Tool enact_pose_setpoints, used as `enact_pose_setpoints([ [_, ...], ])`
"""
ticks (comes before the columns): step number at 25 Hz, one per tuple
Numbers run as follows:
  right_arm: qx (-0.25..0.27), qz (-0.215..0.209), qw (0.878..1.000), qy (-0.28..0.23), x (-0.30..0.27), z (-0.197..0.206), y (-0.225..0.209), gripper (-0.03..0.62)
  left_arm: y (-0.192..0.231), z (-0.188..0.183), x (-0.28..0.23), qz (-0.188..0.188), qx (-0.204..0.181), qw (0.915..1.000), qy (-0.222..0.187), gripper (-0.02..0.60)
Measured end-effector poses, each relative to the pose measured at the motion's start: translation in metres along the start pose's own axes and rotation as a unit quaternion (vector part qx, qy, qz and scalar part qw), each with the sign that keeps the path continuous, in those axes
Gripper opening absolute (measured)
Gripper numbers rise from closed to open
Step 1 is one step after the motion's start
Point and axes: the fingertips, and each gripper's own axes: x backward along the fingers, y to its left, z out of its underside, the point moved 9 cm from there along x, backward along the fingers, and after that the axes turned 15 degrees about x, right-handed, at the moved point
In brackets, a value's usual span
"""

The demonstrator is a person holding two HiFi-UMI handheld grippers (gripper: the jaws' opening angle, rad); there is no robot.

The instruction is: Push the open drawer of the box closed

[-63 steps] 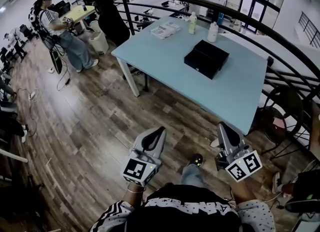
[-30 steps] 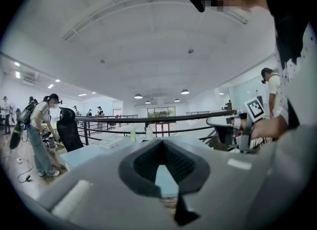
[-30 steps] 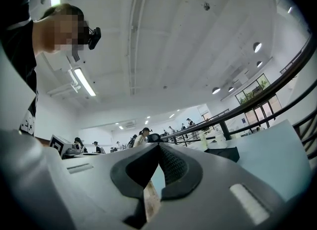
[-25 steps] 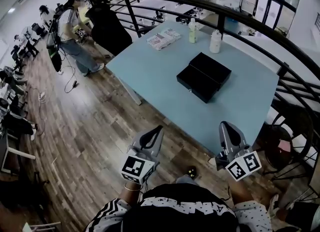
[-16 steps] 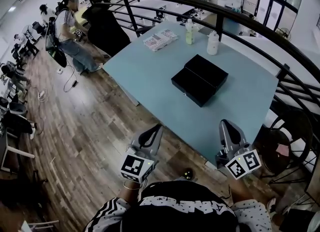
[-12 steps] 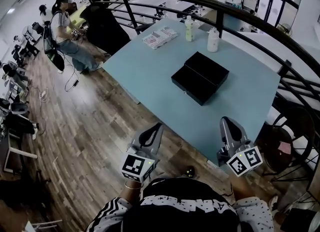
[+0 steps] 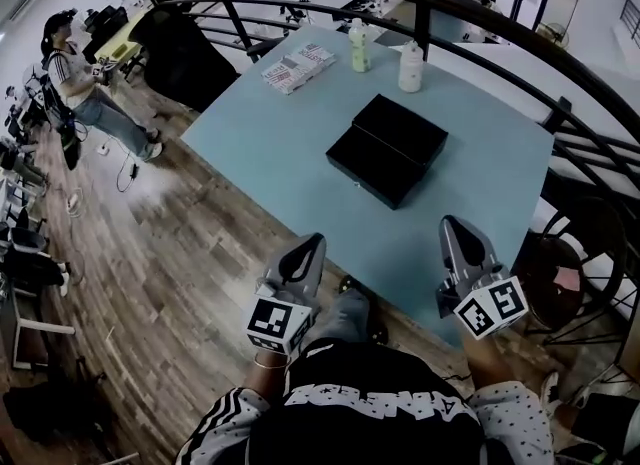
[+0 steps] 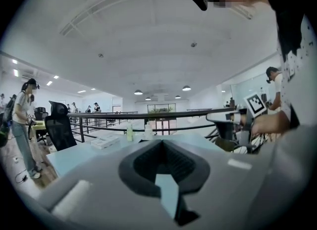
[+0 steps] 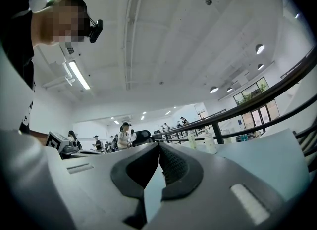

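Light blue table (image 7: 290, 153) is set on wood-plank floor (image 7: 150, 253). Near its far edge, a green-tinted bottle (image 7: 358, 45) and a white bottle (image 7: 410, 66) are stood upright, slightly apart. A flat stack of printed packets (image 7: 298, 65) is laid by the far-left corner. Curved black railing (image 7: 480, 21) is seen behind. A person (image 7: 85, 93) is seen standing far left.
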Motion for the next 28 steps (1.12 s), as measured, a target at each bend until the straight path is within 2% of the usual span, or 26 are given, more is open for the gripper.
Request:
enact_pose_setpoints([
  [7, 0.012, 0.033, 0.999, 0.021, -0.027, 0.005, -0.022, -0.006, 0.026, 0.013, -0.058, 0.043, -0.014, 0.9987, 0.023, 0.000],
  [20, 0.008, 0.074, 0.994, 0.076, -0.103, 0.039, -0.043, -0.004, 0.107, 0.048, -0.136, 0.068, -0.007, 0.9929, 0.097, 0.000],
  [28, 0.010, 0.108, 0.986, 0.128, -0.144, 0.070, -0.056, -0.002, 0.142, 0.072, -0.172, 0.083, -0.005, 0.9872, 0.136, 0.000],
])
